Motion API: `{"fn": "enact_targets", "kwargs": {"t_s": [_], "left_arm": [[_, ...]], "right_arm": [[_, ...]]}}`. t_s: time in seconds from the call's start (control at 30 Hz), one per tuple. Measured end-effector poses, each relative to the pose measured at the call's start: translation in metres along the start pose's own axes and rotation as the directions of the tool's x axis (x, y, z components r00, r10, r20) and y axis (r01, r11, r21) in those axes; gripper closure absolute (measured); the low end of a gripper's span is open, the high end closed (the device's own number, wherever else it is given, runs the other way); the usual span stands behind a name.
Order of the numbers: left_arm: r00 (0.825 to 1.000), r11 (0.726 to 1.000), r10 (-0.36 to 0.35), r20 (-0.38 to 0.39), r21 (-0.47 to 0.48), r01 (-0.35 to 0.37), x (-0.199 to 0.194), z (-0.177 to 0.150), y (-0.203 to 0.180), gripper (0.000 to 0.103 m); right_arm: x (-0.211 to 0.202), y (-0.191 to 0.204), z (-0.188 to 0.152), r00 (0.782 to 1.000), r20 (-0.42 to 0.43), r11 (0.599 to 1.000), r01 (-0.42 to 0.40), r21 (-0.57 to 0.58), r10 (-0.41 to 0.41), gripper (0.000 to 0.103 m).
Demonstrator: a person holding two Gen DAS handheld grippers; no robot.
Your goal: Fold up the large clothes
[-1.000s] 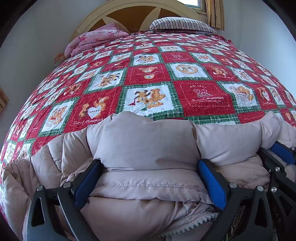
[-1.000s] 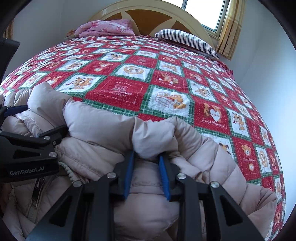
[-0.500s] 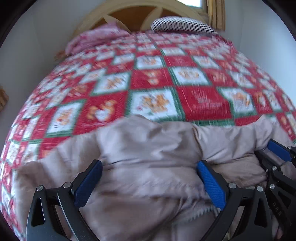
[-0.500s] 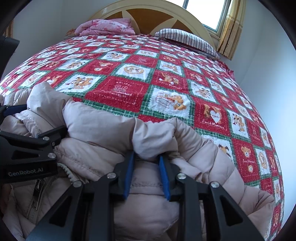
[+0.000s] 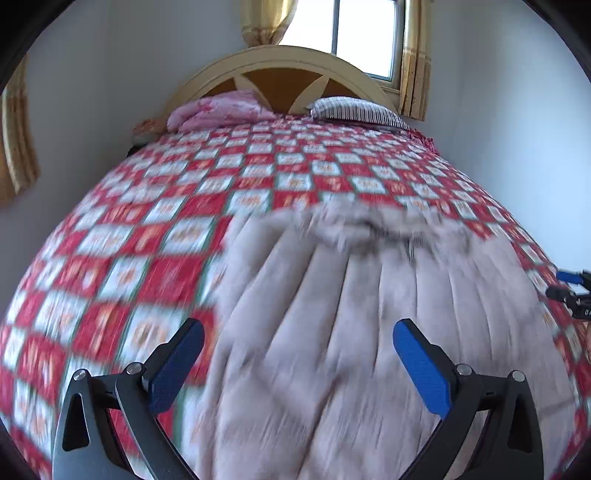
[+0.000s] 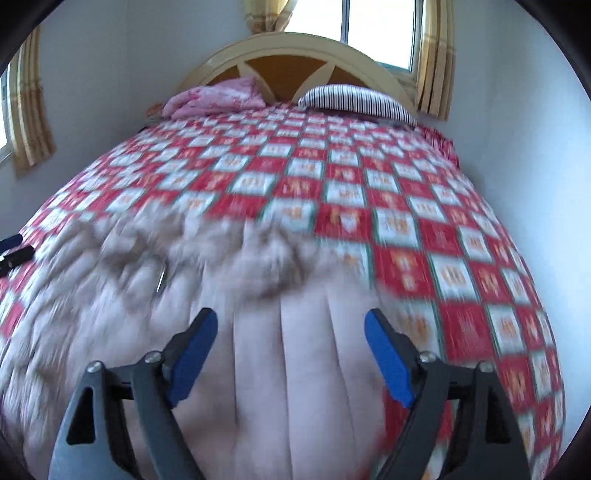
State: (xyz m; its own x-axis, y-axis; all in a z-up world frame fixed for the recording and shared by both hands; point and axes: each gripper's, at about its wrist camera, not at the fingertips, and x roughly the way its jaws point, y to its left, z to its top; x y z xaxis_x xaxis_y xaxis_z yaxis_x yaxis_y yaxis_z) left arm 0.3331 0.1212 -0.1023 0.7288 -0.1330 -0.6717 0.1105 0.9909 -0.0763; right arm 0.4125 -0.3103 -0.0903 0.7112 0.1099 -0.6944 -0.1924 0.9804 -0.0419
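Observation:
A beige padded jacket lies on the red patchwork bedspread, blurred by motion, with its quilted ribs running toward me. My left gripper hangs open above the jacket's near left part, nothing between its blue pads. In the right wrist view the same jacket spreads to the left and below. My right gripper is above it with its jaws opening, and no cloth is pinched between the pads. The right gripper's tip shows at the right edge of the left wrist view.
A folded pink blanket and a striped pillow lie at the wooden headboard. White walls flank the bed, with a curtained window behind. The bedspread beyond the jacket is bare.
Both grippers have pulled back and risen, so more of the bed and window show. The right gripper has let go of the jacket fold it pinched. The jacket now lies spread out.

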Motion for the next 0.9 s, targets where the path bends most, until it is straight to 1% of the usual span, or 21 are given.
{"fn": "enact_targets", "kwargs": {"t_s": [0.07,0.1,0.13,0.23,0.33,0.4,0.5,0.53,0.6,0.63,0.67,0.7,0.73,0.77,0.8,0.83,0.87,0.9], "left_arm": [[1.0,0.999,-0.009,-0.012,-0.043,0.009,-0.02,-0.03,0.019,0.001],[1.0,0.998,-0.01,-0.019,-0.068,0.008,-0.032,-0.05,0.03,0.001],[1.0,0.997,-0.008,-0.021,-0.082,0.006,-0.038,-0.061,0.037,0.001],[1.0,0.994,-0.006,-0.021,-0.109,0.004,-0.063,-0.107,0.052,0.001],[0.998,0.991,-0.053,-0.044,-0.126,0.047,-0.068,-0.141,0.057,0.001],[0.998,0.992,-0.036,-0.06,-0.12,0.028,-0.068,-0.159,0.055,0.001],[0.997,0.992,-0.054,-0.061,-0.121,0.046,-0.066,-0.176,0.053,0.001],[0.997,0.992,-0.048,-0.068,-0.124,0.039,-0.062,-0.18,0.052,0.001],[0.994,0.989,-0.076,-0.077,-0.136,0.065,-0.056,-0.185,0.049,0.001],[0.995,0.989,-0.068,-0.068,-0.139,0.058,-0.057,-0.187,0.048,0.001],[0.997,0.989,-0.062,-0.055,-0.136,0.054,-0.058,-0.188,0.046,0.001],[0.996,0.99,-0.072,-0.048,-0.129,0.066,-0.058,-0.188,0.044,0.001],[0.995,0.989,-0.092,-0.047,-0.123,0.086,-0.058,-0.189,0.043,0.001],[0.994,0.989,-0.098,-0.046,-0.119,0.092,-0.058,-0.19,0.042,0.001],[0.994,0.989,-0.103,-0.043,-0.116,0.097,-0.058,-0.191,0.043,0.002],[0.991,0.986,-0.125,-0.038,-0.113,0.12,-0.059,-0.191,0.043,0.006],[0.989,0.985,-0.141,-0.034,-0.109,0.137,-0.061,-0.192,0.042,0.025],[0.987,0.984,-0.154,-0.034,-0.1,0.15,-0.063,-0.192,0.041,0.046]], "right_arm": [[-0.027,-0.003,-0.041,0.999,-0.054,1.0,-0.004,-0.016,0.003,0.016],[-0.038,-0.003,-0.059,0.997,-0.08,1.0,-0.013,-0.015,0.012,0.016],[-0.053,-0.004,-0.083,0.994,-0.104,1.0,-0.025,-0.005,0.024,0.016],[-0.087,-0.009,-0.133,0.991,-0.13,0.998,-0.032,0.056,0.039,0.016],[-0.12,-0.015,-0.176,0.989,-0.129,0.984,-0.047,0.172,0.07,0.014],[-0.136,-0.013,-0.197,0.989,-0.124,0.974,-0.048,0.223,0.078,0.013],[-0.148,-0.002,-0.226,0.987,-0.137,0.958,-0.041,0.283,0.083,0.013],[-0.146,0.002,-0.233,0.985,-0.145,0.955,-0.052,0.293,0.099,0.013],[-0.14,0.01,-0.243,0.979,-0.158,0.95,-0.073,0.305,0.126,0.013],[-0.135,0.014,-0.248,0.978,-0.165,0.949,-0.071,0.309,0.127,0.013],[-0.13,0.017,-0.252,0.977,-0.17,0.945,-0.067,0.319,0.127,0.017],[-0.126,0.02,-0.255,0.976,-0.169,0.94,-0.074,0.332,0.136,0.022],[-0.122,0.022,-0.258,0.974,-0.163,0.931,-0.093,0.353,0.159,0.025],[-0.118,0.024,-0.261,0.972,-0.152,0.918,-0.11,0.38,0.18,0.026],[-0.12,0.025,-0.265,0.977,-0.134,0.917,-0.102,0.386,0.165,0.029],[-0.121,0.029,-0.267,0.98,-0.116,0.919,-0.103,0.38,0.158,0.033],[-0.121,0.031,-0.267,0.981,-0.108,0.918,-0.109,0.38,0.161,0.04],[-0.122,0.031,-0.268,0.982,-0.098,0.915,-0.114,0.387,0.164,0.049]]}}
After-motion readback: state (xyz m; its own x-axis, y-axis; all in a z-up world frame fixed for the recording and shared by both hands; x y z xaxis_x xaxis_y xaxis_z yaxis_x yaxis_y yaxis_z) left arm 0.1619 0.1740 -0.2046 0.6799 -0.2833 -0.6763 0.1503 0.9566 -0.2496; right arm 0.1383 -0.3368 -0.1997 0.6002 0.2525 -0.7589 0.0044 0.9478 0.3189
